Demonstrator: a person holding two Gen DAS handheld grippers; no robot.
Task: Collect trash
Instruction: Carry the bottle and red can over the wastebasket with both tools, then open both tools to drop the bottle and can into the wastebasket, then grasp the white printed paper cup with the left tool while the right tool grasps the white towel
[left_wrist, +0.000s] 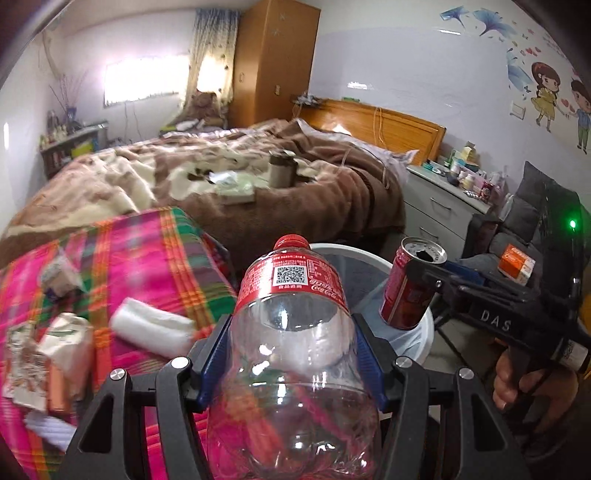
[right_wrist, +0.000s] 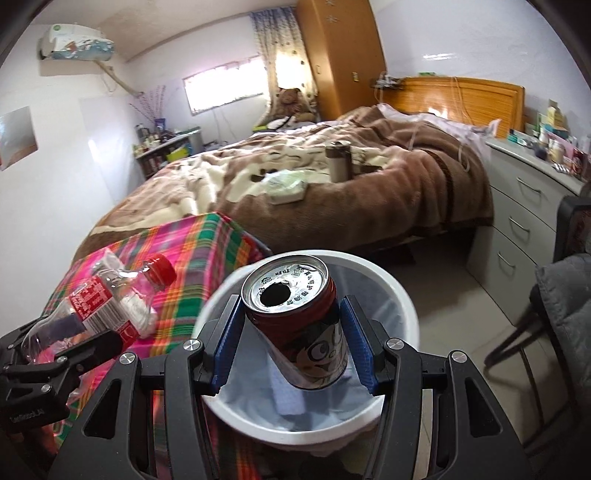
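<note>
My left gripper (left_wrist: 291, 354) is shut on a clear plastic cola bottle (left_wrist: 291, 295) with a red cap and red label, its blue pads pressing both sides. The bottle hangs over the edge of the pink plaid table (left_wrist: 147, 240). My right gripper (right_wrist: 291, 343) is shut on an opened red drink can (right_wrist: 299, 321), tilted above the mouth of a white lined bin (right_wrist: 402, 295). In the left wrist view the can (left_wrist: 406, 291) and right gripper (left_wrist: 428, 280) sit at the right, over the bin (left_wrist: 424, 332). The bottle (right_wrist: 110, 299) shows at the left of the right wrist view.
On the plaid table lie crumpled wrappers (left_wrist: 62, 354), a white tissue wad (left_wrist: 151, 328) and a small carton (left_wrist: 59, 277). Beyond stands a bed with a brown blanket (right_wrist: 369, 192), a flask (right_wrist: 340, 162) on it. Grey drawers (right_wrist: 524, 229) and a dark chair (right_wrist: 554, 314) stand at the right.
</note>
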